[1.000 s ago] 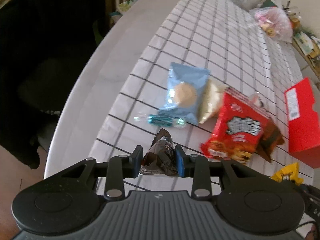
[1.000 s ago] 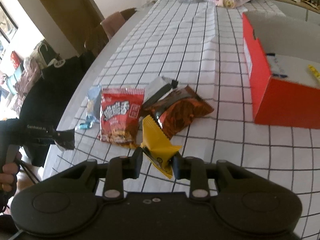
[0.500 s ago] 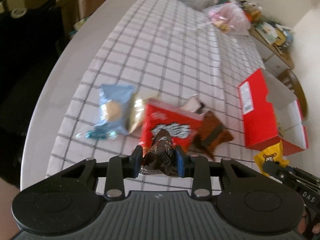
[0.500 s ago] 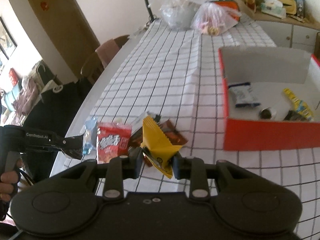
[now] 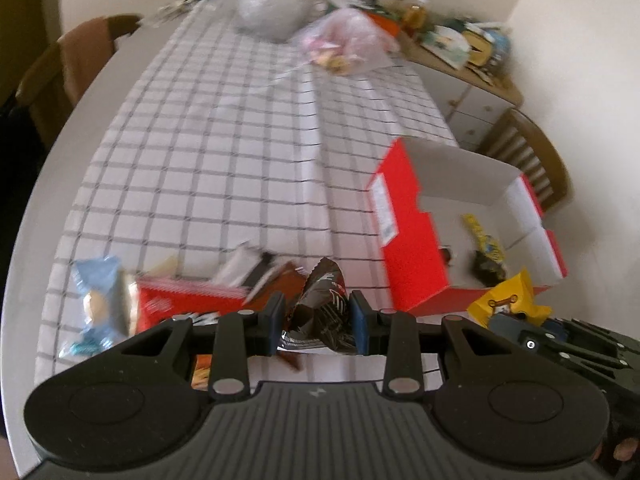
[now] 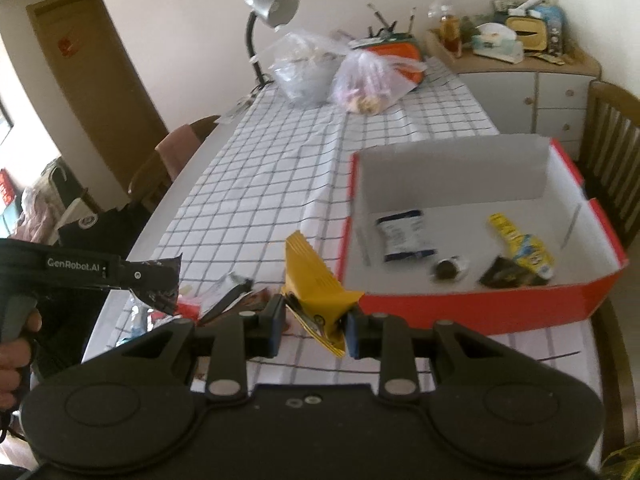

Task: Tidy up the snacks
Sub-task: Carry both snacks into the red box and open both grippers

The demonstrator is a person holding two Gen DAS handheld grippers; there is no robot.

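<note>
Cream walls, brown door at left, silver desk lamp, grey cabinet cluttered on top, wooden chairs, checked cloth on surface.

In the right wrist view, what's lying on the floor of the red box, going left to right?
White and dark blue packet → small round brown snack → dark wrapper → yellow and blue packet, whose near end lies against the dark wrapper.

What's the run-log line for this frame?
left claw: shut on brown snack packet | right claw: shut on yellow snack packet | red box: open, four items inside | phase: carrying
</note>
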